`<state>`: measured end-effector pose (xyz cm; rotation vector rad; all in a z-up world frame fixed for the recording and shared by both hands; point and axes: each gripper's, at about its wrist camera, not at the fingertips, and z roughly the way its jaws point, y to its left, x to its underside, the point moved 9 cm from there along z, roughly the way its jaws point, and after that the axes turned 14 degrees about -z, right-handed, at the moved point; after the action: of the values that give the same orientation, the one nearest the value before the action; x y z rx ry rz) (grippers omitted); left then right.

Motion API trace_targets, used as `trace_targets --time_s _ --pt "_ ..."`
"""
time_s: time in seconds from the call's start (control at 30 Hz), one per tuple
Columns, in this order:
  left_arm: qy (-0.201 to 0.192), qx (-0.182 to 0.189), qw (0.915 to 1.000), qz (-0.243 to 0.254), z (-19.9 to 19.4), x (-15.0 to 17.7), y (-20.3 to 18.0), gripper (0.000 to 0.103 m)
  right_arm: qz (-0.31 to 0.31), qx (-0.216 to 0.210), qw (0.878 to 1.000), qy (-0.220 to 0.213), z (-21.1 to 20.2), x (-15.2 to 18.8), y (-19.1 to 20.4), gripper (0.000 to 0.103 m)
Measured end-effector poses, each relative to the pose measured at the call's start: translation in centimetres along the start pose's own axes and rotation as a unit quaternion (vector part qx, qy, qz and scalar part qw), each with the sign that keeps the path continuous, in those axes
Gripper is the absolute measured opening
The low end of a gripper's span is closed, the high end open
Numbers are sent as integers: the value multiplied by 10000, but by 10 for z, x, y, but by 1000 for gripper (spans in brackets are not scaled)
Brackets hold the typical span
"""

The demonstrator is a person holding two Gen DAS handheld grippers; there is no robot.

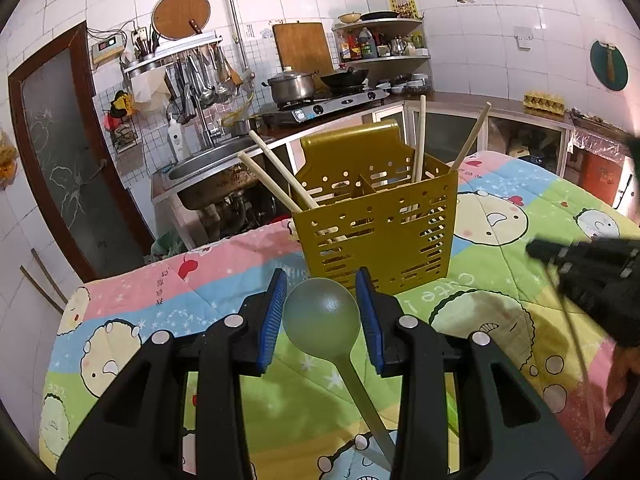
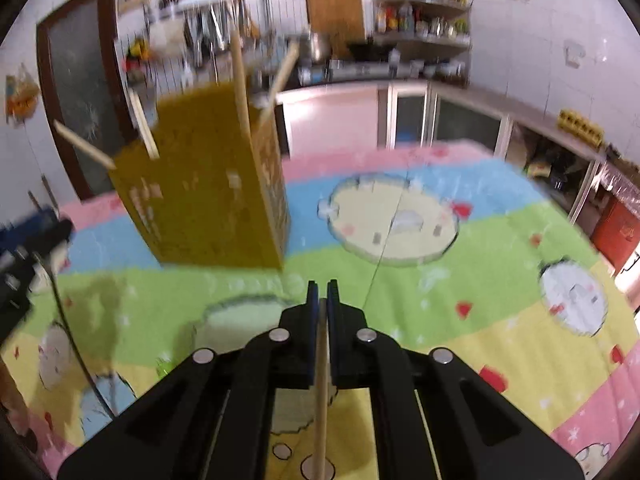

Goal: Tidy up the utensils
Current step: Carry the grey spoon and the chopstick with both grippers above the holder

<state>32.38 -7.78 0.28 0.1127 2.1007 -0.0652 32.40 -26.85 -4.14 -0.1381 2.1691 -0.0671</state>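
A yellow perforated utensil holder (image 1: 376, 232) stands on the cartoon-print cloth (image 1: 224, 280), with several wooden chopsticks (image 1: 276, 172) leaning out of it. My left gripper (image 1: 321, 276) is just in front of the holder, and its blue pads grip the bowl of a green plastic ladle (image 1: 322, 320) whose handle runs back under the gripper. In the blurred right wrist view the holder (image 2: 208, 184) is to the upper left. My right gripper (image 2: 322, 286) is shut on a single wooden chopstick (image 2: 321, 400) that runs back between the pads. The right gripper (image 1: 580, 260) also shows blurred at the right of the left wrist view.
The cloth (image 2: 480, 280) covers the whole table. Behind it are a steel sink (image 1: 208, 164), a gas stove with a pot (image 1: 292, 86) and a wok, low cabinets (image 1: 452, 132) and a dark door (image 1: 64, 152) at the left. A thin cable (image 1: 576, 344) trails from the right gripper.
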Motion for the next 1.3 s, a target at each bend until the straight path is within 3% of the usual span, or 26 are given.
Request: trace_targets --time_s 0.3,0.9,1.13,1.3 --pt "-226 -13 9997 -87 -13 -12 4 34 117 282 9882 -1503 -61 -51 -6 4" --pt "-679 -46 9972 -302 -24 -43 22 34 -268 462 9647 -2578 -103 -87 20 4" --pt "-1206 -82 9918 -411 -44 -97 30 34 -356 415 9526 -2994 -124 -136 29 4" --pt "-1707 -72 9834 -615 -58 -152 33 34 -354 383 9436 -3270 -136 -180 31 4"
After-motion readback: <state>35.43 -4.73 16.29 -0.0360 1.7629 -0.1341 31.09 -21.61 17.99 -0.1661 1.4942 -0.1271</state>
